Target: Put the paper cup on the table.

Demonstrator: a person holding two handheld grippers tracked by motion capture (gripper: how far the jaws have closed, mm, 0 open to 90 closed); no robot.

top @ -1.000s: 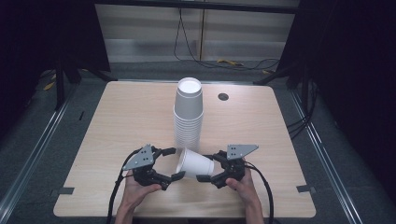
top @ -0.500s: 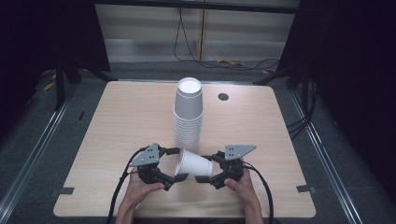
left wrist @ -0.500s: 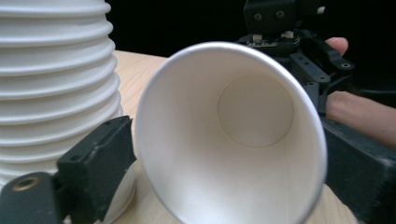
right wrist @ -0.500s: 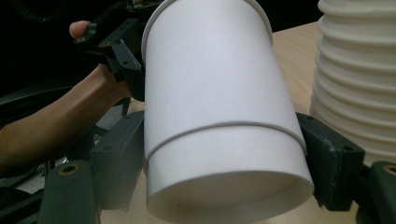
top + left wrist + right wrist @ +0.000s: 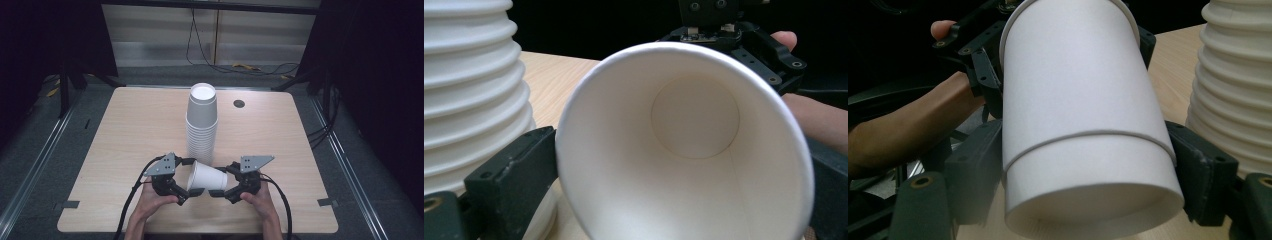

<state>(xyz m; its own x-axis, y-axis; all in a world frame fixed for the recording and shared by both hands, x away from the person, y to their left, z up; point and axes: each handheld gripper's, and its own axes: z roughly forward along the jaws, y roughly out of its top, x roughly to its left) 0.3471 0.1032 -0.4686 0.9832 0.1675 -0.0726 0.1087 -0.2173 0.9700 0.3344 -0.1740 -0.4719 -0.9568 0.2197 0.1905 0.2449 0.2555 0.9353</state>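
A white paper cup (image 5: 207, 177) lies on its side just above the table, held between both grippers near the front edge. My left gripper (image 5: 194, 183) grips it at the rim; in the left gripper view its jaws flank the open mouth of the cup (image 5: 684, 150). My right gripper (image 5: 218, 186) is shut on the base end of the cup (image 5: 1078, 100), one jaw on each side. A thin line runs round the cup near that end. A tall stack of white cups (image 5: 201, 120) stands upright just behind.
The stack (image 5: 469, 90) is close on the left in the left gripper view, and the stack (image 5: 1238, 90) close on the right in the right gripper view. The wooden table (image 5: 125, 130) has a dark round hole (image 5: 239, 103) at the back. Dark floor and cables surround it.
Hardly anything: the left gripper has edged slightly to the right, and the cup stays held between the two grippers in the same place.
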